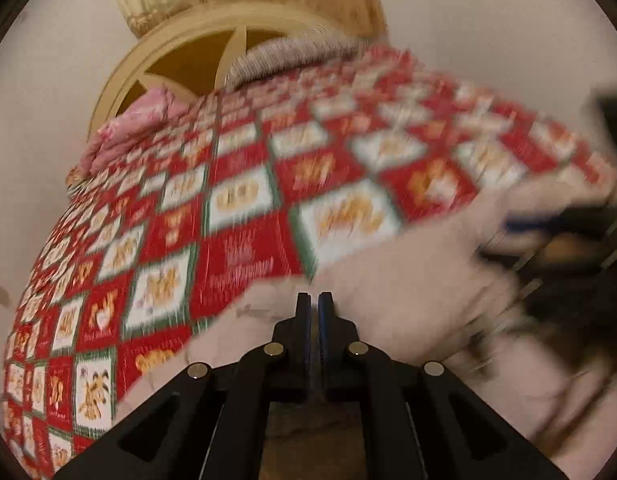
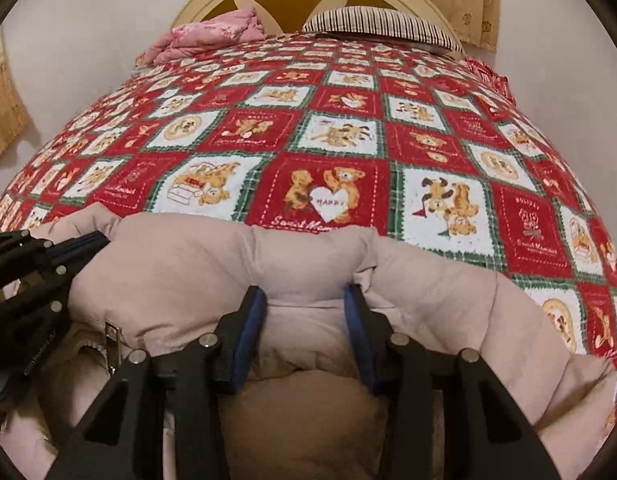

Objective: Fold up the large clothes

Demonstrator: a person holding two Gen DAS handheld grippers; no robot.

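A bed [image 2: 108,128] under a red patchwork bear quilt [image 2: 348,136] carries everything, headboard [image 2: 212,0] at its far edge. A puffy beige coat [image 2: 308,256] lies bunched along the near edge, likely gathered for a fold. The right gripper [image 2: 306,300] clamps a thick roll of it. The left gripper [image 1: 314,308], jaws pressed together, seems to pinch a thin edge at the coat's left end.

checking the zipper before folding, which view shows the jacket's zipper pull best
The right wrist view: the metal zipper pull sits sharp at lower left on the beige puffer jacket, just below the left gripper. The left wrist view is motion-blurred; it shows only pale jacket fabric around the shut fingers, with no zipper pull discernible.
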